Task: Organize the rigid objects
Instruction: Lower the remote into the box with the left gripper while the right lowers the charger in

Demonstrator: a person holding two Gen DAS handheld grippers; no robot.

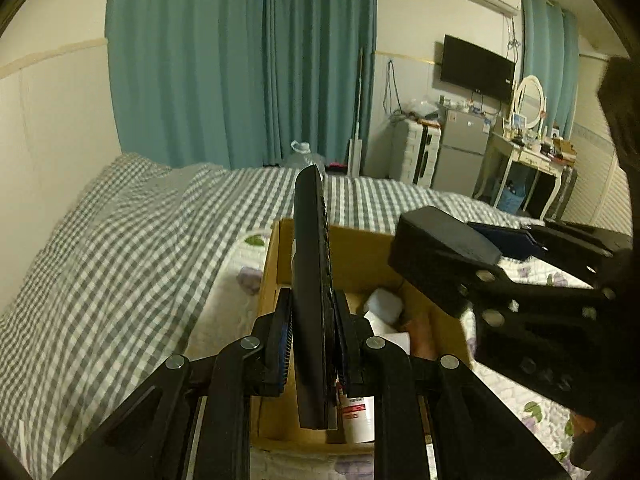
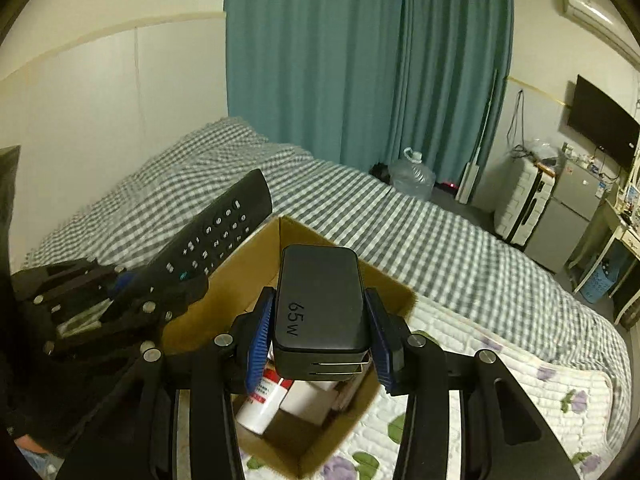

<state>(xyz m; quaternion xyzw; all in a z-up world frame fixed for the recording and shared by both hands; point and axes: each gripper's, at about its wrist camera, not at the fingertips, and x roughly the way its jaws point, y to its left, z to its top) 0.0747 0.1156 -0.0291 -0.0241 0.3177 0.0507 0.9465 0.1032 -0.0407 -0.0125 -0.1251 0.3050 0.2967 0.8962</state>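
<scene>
My left gripper (image 1: 312, 340) is shut on a black remote control (image 1: 310, 280), held edge-up over an open cardboard box (image 1: 272, 280) on the bed. The remote also shows in the right wrist view (image 2: 216, 240). My right gripper (image 2: 320, 332) is shut on a black charger block marked 65W (image 2: 320, 304), held above the same box (image 2: 288, 440). The charger shows in the left wrist view (image 1: 440, 252) at the right. Inside the box lie a white bottle with a red label (image 2: 262, 400) and white items (image 1: 382, 304).
The box rests on a floral quilt (image 2: 520, 380) over a grey checked bed cover (image 1: 120, 260). Teal curtains (image 1: 240, 60) hang behind. A water jug (image 2: 412, 178), white suitcase (image 2: 520, 200), small fridge (image 1: 460, 148), TV (image 1: 476, 66) and dressing table (image 1: 528, 148) stand beyond the bed.
</scene>
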